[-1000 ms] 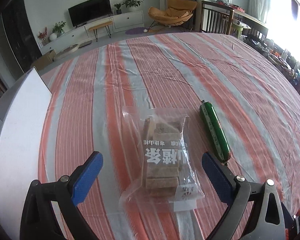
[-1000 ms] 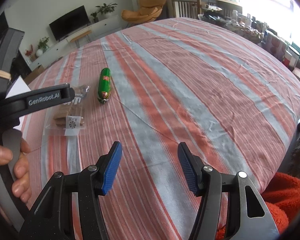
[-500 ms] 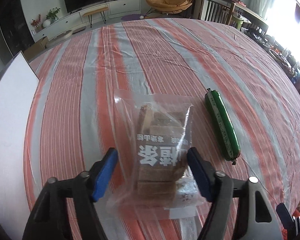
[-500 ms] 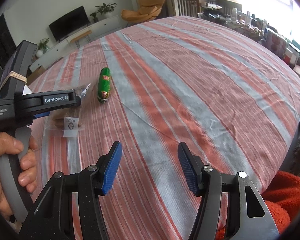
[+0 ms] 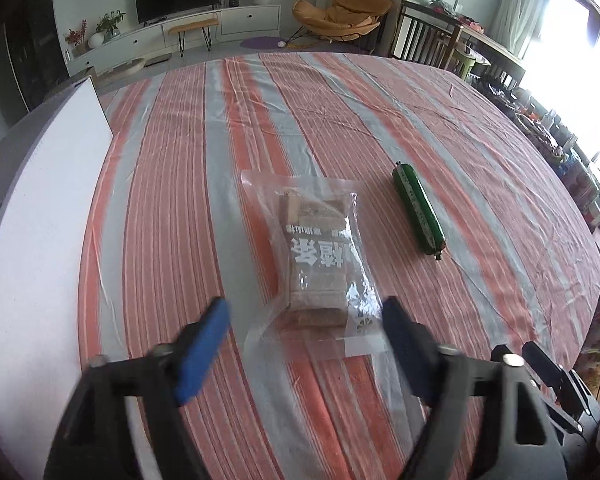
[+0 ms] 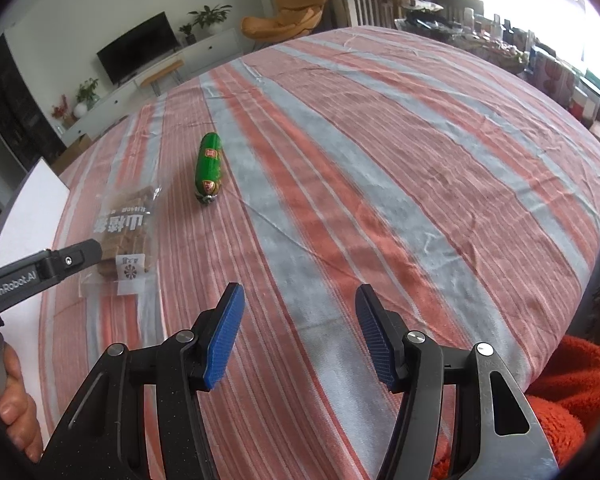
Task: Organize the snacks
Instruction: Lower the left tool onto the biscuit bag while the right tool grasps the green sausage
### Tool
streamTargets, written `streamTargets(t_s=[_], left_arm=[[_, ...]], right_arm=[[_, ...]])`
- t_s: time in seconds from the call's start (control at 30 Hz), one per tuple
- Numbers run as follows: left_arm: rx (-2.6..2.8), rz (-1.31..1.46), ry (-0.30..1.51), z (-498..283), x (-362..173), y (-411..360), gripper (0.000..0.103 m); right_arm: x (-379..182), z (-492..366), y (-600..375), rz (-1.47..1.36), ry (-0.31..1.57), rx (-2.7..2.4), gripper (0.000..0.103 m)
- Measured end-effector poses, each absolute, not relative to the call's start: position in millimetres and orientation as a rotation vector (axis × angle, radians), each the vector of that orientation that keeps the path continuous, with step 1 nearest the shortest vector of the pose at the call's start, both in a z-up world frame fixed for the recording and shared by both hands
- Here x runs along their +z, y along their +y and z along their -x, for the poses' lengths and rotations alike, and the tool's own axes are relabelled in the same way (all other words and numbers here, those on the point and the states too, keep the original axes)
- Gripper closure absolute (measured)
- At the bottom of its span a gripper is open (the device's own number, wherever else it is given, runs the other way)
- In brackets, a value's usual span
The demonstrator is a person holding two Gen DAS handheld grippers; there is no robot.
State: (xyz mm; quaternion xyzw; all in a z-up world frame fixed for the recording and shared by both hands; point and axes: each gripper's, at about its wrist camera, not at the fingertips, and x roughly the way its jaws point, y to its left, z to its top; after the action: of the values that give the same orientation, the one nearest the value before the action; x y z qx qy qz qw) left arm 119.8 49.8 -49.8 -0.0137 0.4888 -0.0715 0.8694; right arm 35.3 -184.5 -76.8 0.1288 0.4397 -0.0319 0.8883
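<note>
A clear bag of brown snack bars (image 5: 320, 256) with white lettering lies flat on the striped tablecloth (image 5: 260, 120). A green sausage stick (image 5: 418, 210) lies to its right. My left gripper (image 5: 306, 322) is open, its blue pads just behind the bag's near end, not touching it. In the right wrist view the bag (image 6: 126, 232) and the sausage (image 6: 209, 168) lie at the left, with the left gripper's arm (image 6: 40, 270) over the bag's near end. My right gripper (image 6: 300, 320) is open and empty above bare cloth.
A white board (image 5: 40, 220) lies along the table's left edge and also shows in the right wrist view (image 6: 28, 208). Cluttered shelves (image 6: 540, 64) stand past the table's right side. An orange fleece (image 6: 572, 400) is at the near right.
My left gripper closed partway around the bag half a second ago, then opened again and drew back and up. The bag stays on the cloth. The right gripper barely moved.
</note>
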Motion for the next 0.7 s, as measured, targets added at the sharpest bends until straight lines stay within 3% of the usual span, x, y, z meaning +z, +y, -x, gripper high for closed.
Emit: streamTargets(t_s=[0.3,0.37,0.4,0.57,0.6,0.7], left_arm=[[-0.070,-0.155,1.066,-155,-89,17,0.004],[-0.104,-0.093,1.057,-152,-91,24,0.019],[-0.143,-0.046,1.059,-151,-91,28,0.039],[-0.152,-0.025,1.041,-142,-82,37,0.048],[-0.150,-0.012,1.039,-138,-81,41,0.061],[-0.160,0.045,1.043,-127,-75,57,0.063]], right_arm=[[-75,-32,-186,-0.272,0.900,-0.068,0.041],[-75,-31,-186,-0.275,0.897,-0.066,0.041],[-75,-32,-186,-0.277,0.899,-0.063,0.041],[-71,-44,-192,-0.365,0.908,0.050,0.041],[-69,-54,-190,-0.346,0.917,0.074,0.041],[-56,-95,-178,-0.258,0.926,0.164,0.041]])
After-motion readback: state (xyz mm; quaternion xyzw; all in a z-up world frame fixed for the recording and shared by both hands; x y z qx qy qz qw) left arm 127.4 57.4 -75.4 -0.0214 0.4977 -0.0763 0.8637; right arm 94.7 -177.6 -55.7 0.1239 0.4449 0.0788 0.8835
